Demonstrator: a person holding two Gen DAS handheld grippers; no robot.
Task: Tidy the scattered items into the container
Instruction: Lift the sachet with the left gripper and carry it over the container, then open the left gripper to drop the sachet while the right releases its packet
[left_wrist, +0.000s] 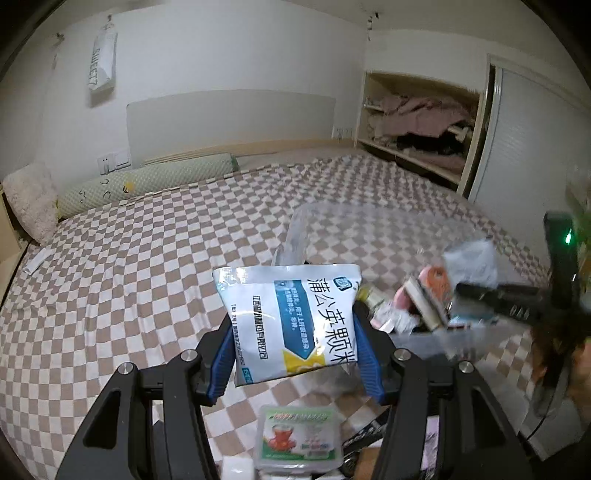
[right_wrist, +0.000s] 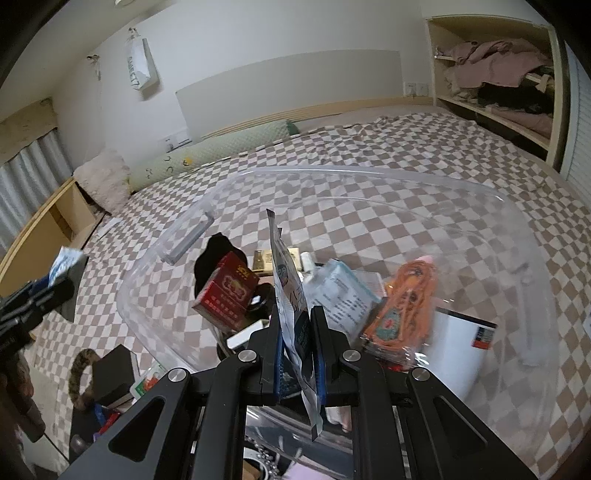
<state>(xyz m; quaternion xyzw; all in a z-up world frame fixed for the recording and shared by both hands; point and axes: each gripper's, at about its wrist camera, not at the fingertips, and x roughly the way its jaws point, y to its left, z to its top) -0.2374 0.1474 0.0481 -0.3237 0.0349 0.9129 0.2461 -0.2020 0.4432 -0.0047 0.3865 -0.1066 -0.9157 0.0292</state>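
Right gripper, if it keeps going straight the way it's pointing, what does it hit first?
Probably the contents of the clear container. The right gripper, shut on a sachet, points over the near rim at the red box and white packet just ahead; depth is unclear.

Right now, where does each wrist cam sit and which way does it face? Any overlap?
Left wrist: on the left gripper, facing across the checkered bed toward the headboard; its blue-padded fingers clamp a white-and-blue sachet.
Right wrist: on the right gripper, facing over the clear plastic container; its fingers pinch a thin blue-and-white packet edge-on.
Shared: checkered bedspread, green bolster pillow, container; each shows the other gripper at its edge.
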